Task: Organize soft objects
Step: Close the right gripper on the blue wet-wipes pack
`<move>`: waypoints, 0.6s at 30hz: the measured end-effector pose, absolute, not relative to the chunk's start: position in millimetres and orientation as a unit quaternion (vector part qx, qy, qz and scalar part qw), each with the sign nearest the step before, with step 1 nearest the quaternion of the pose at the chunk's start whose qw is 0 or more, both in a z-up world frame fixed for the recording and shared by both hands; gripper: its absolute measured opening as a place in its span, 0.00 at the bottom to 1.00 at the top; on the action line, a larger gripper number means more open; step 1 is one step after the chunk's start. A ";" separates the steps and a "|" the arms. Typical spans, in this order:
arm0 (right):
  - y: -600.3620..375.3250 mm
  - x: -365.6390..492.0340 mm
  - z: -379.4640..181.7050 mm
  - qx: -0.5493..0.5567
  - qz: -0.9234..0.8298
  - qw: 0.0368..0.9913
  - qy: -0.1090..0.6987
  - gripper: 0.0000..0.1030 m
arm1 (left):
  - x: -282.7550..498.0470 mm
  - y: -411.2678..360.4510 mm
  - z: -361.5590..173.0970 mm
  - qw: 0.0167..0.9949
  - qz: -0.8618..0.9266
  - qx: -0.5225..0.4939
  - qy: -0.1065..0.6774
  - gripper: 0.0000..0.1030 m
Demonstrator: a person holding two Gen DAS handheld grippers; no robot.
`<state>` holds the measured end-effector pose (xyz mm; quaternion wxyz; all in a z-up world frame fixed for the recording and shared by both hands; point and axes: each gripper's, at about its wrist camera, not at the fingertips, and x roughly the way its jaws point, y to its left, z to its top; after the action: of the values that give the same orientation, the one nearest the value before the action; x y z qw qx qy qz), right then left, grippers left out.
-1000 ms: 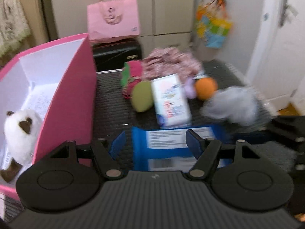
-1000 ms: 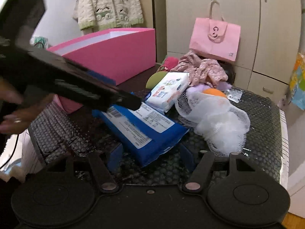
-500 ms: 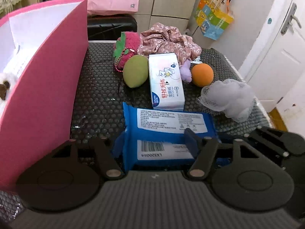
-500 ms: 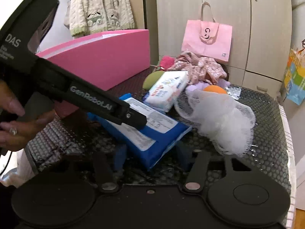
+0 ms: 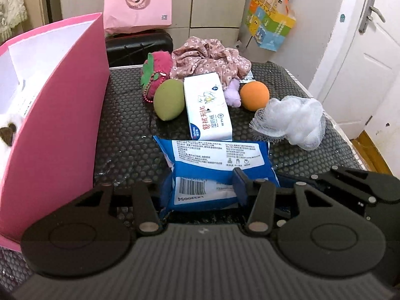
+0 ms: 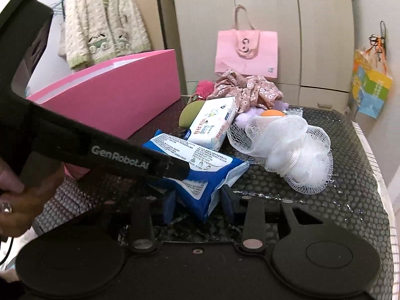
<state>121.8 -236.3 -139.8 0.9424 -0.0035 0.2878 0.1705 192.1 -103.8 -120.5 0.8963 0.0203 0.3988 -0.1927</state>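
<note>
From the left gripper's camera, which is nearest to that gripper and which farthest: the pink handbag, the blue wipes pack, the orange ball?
1. Blue wipes pack: between the left gripper fingers.
2. Orange ball: mid-table, to the right.
3. Pink handbag: beyond the table, on a black case.

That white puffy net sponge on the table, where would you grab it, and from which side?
I'd pinch the white mesh sponge across its bunched middle, coming from above. It is a soft rounded clump with no handle showing, and the frilly net edges would probably slip or stretch. Its top is uncovered, while the white wipes pack and the orange ball crowd its far side. The right gripper sits nearest it.
</note>
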 end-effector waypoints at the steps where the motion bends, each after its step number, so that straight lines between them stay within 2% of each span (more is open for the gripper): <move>1: -236.3 119.9 -139.5 -0.002 0.169 0.942 0.289 0.42 | 191.1 -102.6 -119.3 0.895 -0.197 0.020 0.400 0.47; 9: -239.3 108.4 -125.6 0.012 0.180 0.935 0.306 0.42 | 178.9 -88.0 -105.0 0.880 -0.237 0.013 0.412 0.47; 18: -231.7 95.4 -107.3 -0.022 0.204 0.913 0.354 0.42 | 155.6 -75.1 -93.2 0.863 -0.265 0.015 0.430 0.47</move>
<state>95.4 -231.7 -107.3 0.9125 -0.0221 0.3536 0.2042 155.6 -75.1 -93.1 0.8627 0.0155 0.4302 -0.2655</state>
